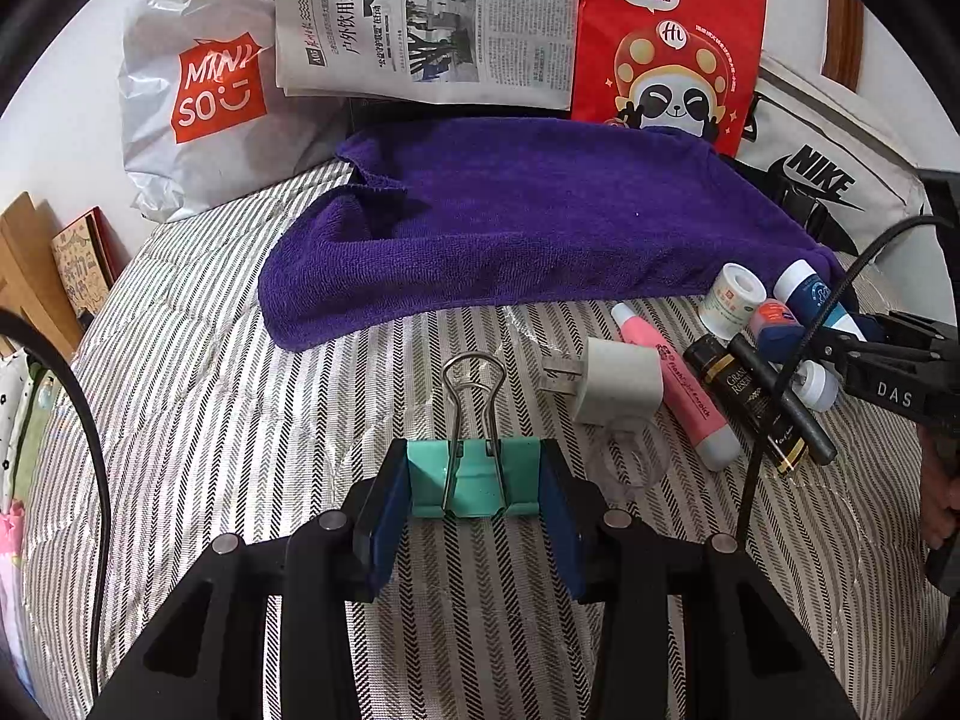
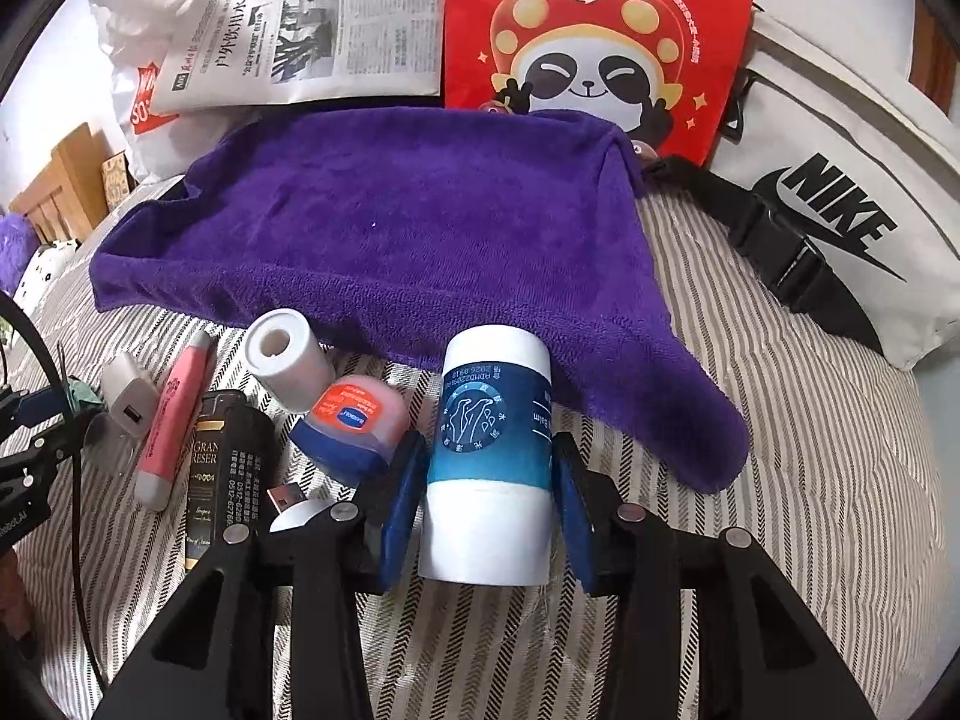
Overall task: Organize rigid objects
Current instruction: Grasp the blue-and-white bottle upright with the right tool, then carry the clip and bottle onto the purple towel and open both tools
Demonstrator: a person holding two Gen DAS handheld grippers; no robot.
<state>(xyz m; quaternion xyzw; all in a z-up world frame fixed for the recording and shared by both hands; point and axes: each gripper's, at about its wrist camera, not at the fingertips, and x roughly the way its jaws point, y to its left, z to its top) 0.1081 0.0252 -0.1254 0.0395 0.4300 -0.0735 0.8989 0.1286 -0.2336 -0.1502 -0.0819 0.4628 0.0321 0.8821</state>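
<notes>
My left gripper (image 1: 474, 480) is shut on a teal binder clip (image 1: 474, 477) with its wire handles pointing away, just above the striped bedcover. My right gripper (image 2: 489, 480) is shut on a white and blue balm tube (image 2: 489, 450), which also shows in the left wrist view (image 1: 807, 294). Beside it lie a small red-and-blue jar (image 2: 354, 420), a white tape roll (image 2: 288, 357), a pink highlighter (image 2: 171, 426), a black box (image 2: 219, 474) and a white charger plug (image 1: 618, 381). A purple towel (image 1: 528, 228) lies spread behind them.
A Miniso bag (image 1: 204, 102), a newspaper (image 1: 432, 18), a red panda bag (image 1: 672, 42) and a white Nike bag (image 2: 840, 222) stand along the back. A black pen (image 1: 780, 396) lies among the objects. Cables hang near both grippers.
</notes>
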